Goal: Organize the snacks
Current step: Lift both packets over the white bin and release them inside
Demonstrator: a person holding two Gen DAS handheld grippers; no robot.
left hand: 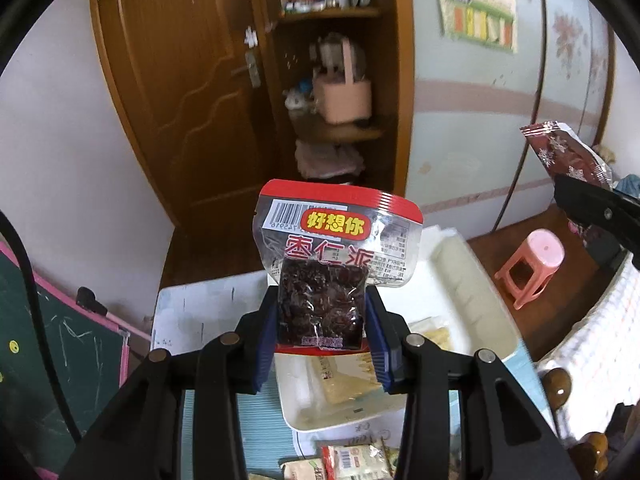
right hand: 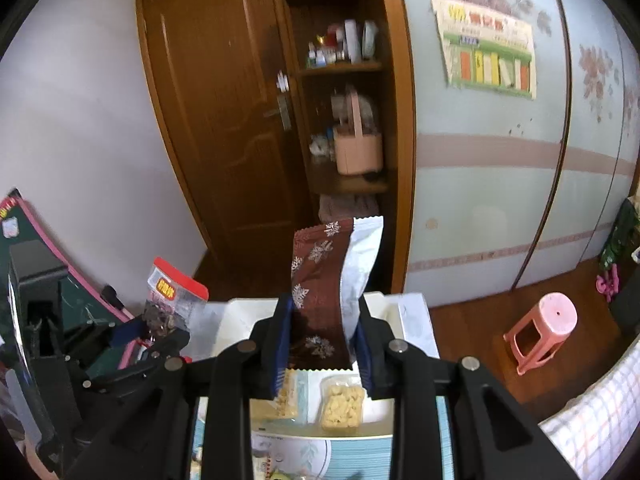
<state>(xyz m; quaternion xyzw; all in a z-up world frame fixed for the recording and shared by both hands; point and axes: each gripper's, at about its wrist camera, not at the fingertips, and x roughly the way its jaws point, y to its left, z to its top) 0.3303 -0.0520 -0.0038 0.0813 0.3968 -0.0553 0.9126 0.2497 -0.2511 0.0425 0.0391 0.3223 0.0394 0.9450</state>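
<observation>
A: Left claw [left hand: 322, 320]?
B: Tilted down, clamping clear red-topped date snack packet [left hand: 332, 264] above white plastic tray [left hand: 472, 304].
A: Right claw [right hand: 322, 344]?
B: Angled down, gripping brown snowflake-print foil packet [right hand: 320, 300] over same tray.

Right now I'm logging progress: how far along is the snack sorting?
Midway. Done: pale snack packs lie in the white tray. In hand: the left hand-held gripper holds a jujube pack, the right a snowflake wrapper. Left: packets outside the tray.
</observation>
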